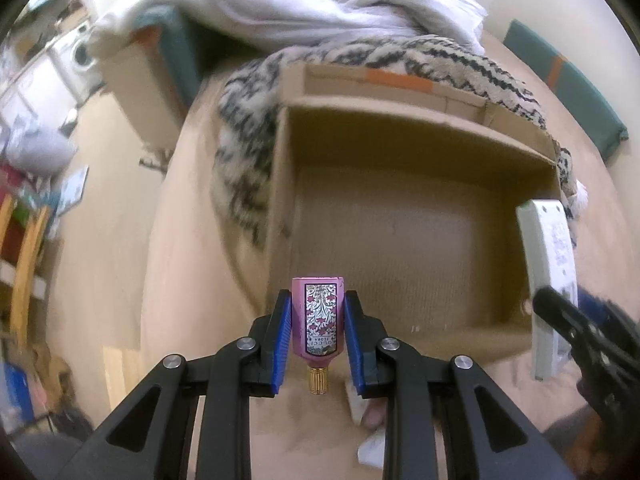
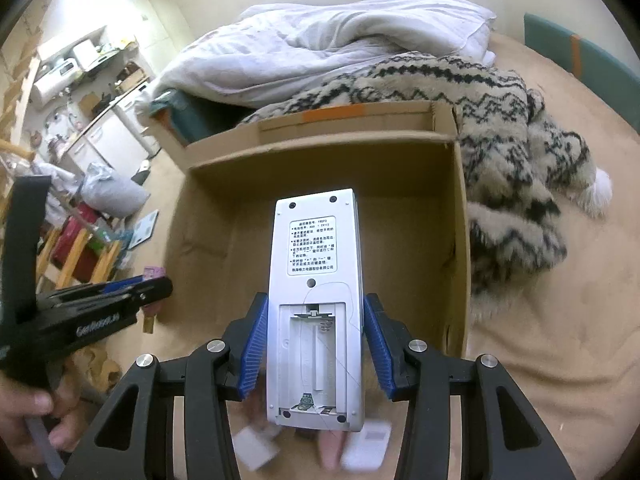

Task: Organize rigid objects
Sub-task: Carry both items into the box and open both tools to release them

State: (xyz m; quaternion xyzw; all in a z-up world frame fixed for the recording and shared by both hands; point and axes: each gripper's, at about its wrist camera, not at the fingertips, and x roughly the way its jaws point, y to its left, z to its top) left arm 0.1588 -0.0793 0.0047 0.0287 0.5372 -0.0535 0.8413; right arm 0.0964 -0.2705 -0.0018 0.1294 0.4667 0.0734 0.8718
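Note:
My left gripper is shut on a small pink perfume bottle, floral label up and gold cap toward the camera. It hangs over the near left corner of an open cardboard box. My right gripper is shut on a white remote control, back side up, with its battery bay uncovered. The remote reaches out over the box. The box interior looks bare. In the left wrist view the remote and the right gripper's black fingers show at the right. In the right wrist view the left gripper shows at the left.
The box sits on a beige bed. A zigzag-patterned fleece blanket and a white duvet lie behind it. Small white objects lie blurred on the bed under the right gripper. A person's hand holds the left gripper. A cluttered floor and wooden rack are left.

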